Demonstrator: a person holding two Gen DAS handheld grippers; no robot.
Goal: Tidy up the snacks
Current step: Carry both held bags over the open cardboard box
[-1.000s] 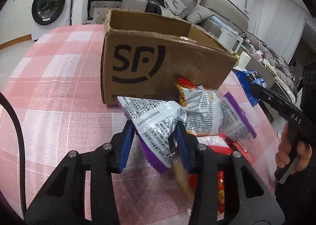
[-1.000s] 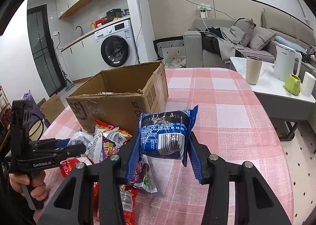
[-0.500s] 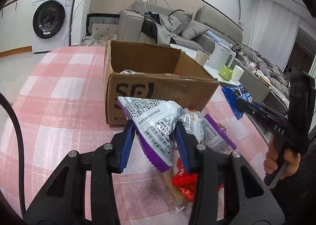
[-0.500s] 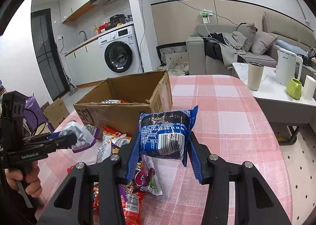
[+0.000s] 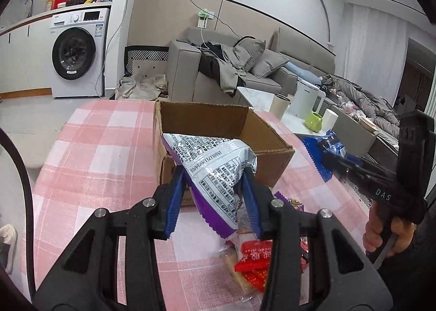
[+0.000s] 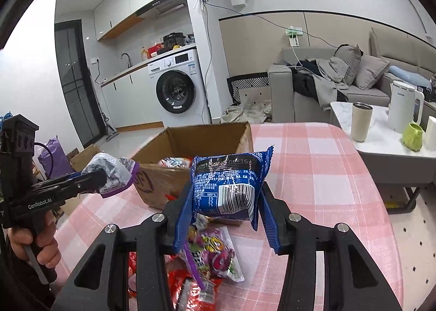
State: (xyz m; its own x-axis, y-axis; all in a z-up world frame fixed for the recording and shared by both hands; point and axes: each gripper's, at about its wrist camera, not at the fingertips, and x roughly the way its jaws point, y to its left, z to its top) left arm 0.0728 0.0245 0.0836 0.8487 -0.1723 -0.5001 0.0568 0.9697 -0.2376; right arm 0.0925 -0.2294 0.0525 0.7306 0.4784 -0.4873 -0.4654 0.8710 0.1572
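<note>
- A white washing machine (image 5: 79, 51) stood under a counter (image 6: 128, 71) against the far wall, with a black pot (image 6: 173, 39) and bottles on top.
- A grey sofa (image 5: 190, 76) carried rumpled clothes (image 5: 229, 65) and grey cushions (image 5: 268, 64).
- A low white side table (image 6: 381, 131) held a tall beige cup (image 6: 361, 121), a white kettle (image 6: 403, 109) and a green mug (image 6: 412, 136).
- A charger cable (image 5: 203, 35) hung from a wall socket (image 5: 203, 17) down to the sofa.
- The pink-and-white checked cloth (image 5: 103, 152) covered the table.
- A range hood (image 6: 163, 6) sat below the white wall cabinets.
- A purple bag (image 6: 53, 159) lay on the floor near a dark door (image 6: 73, 79).
</note>
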